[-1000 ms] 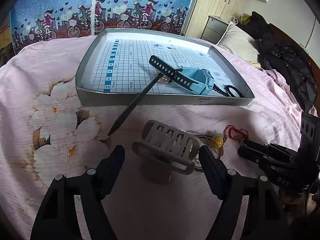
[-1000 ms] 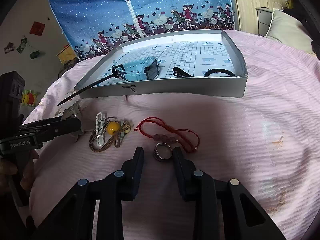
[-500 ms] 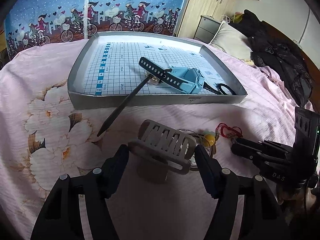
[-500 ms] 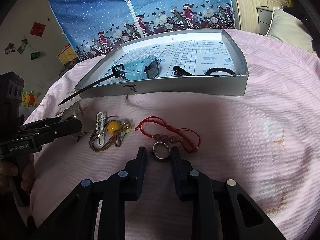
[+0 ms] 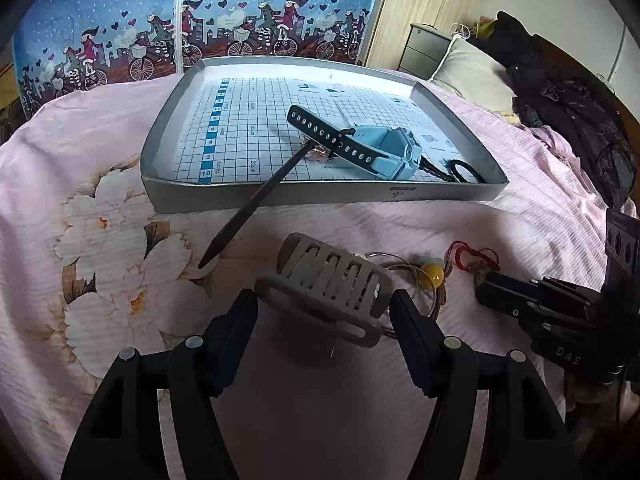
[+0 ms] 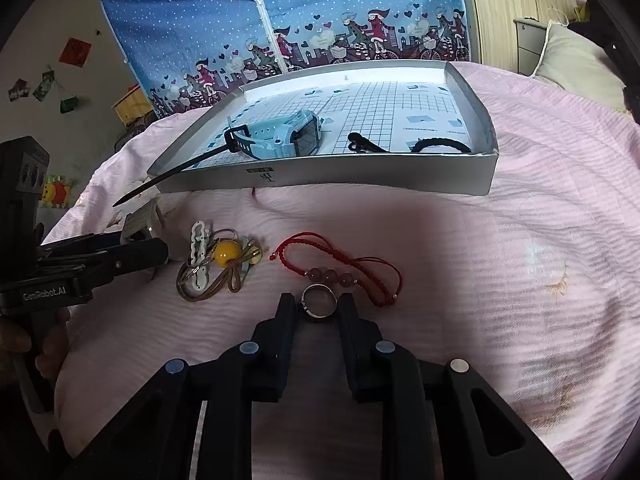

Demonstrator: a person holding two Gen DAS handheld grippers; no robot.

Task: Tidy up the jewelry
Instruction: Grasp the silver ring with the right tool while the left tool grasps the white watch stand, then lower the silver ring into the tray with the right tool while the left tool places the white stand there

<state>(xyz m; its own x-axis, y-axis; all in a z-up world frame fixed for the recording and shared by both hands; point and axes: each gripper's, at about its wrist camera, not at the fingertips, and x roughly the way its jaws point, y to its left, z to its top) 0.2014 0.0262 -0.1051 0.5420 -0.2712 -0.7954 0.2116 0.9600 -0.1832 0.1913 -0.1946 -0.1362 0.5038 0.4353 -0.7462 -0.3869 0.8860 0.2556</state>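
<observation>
1. The left gripper (image 5: 324, 312) has its jaws wide around the stiff, light grey slotted plastic hair claw (image 5: 330, 284) on the pink bedspread (image 6: 520, 240); its sides look the best place to grip.
2. The right gripper (image 6: 316, 310) has its jaws narrowed beside the small, hard, slippery silver ring (image 6: 318, 300), near the soft red cord bracelet (image 6: 340, 266); its outer rim looks best to pinch.

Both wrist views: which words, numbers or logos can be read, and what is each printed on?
"GenRobot.AI": side of the left claw.
"DAS": body of the right claw.
"10", "2", "4": blue scale on the tray liner.
"10cm", "20cm": liner grid, just legible.
Small logo label on the tray's front wall: too small to read.
Other liner print: blurred.
</observation>
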